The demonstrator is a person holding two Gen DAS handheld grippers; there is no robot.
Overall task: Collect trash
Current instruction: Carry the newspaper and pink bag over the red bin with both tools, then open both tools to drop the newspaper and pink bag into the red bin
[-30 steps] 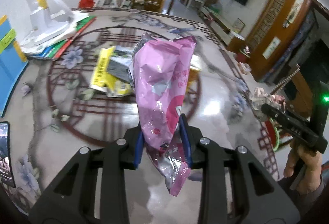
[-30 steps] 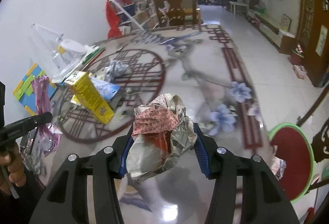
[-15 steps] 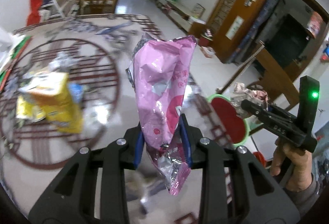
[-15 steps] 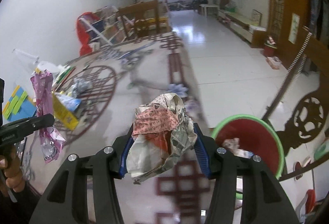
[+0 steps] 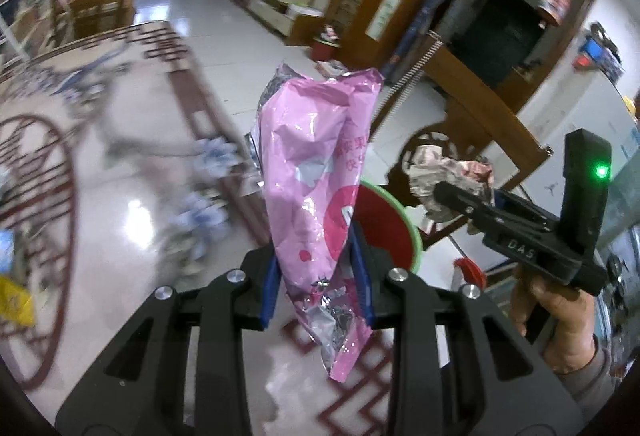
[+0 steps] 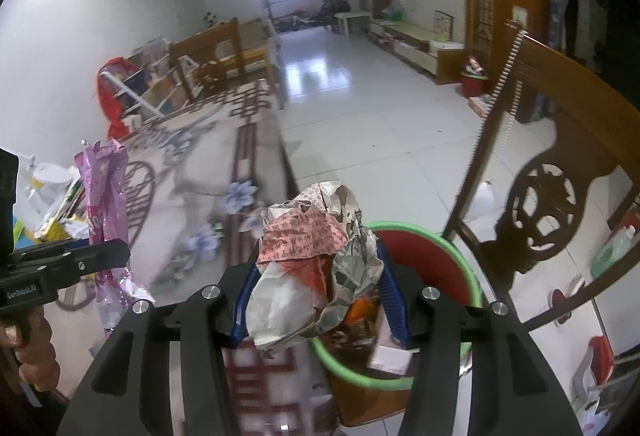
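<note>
Closest to me, my left gripper (image 5: 318, 276) is pinching a pink snack wrapper (image 5: 316, 191) between its blue pads; the wrapper stands upright, its silver torn end hanging below the jaws. My right gripper (image 6: 316, 300) is clamped on a crumpled ball of newspaper (image 6: 312, 264), which bulges above the pads. Just beyond the newspaper, at about four o'clock in the right wrist view, sits a red bin with a green rim (image 6: 464, 260), some scraps already inside. From the left wrist view the bin's rim (image 5: 400, 207) shows at three o'clock behind the wrapper. A carved wooden chair (image 6: 540, 203) stands beside the bin at two o'clock. Farther off, at ten o'clock, lies the patterned tabletop (image 6: 192, 203), then the tiled floor (image 6: 360, 107).
</note>
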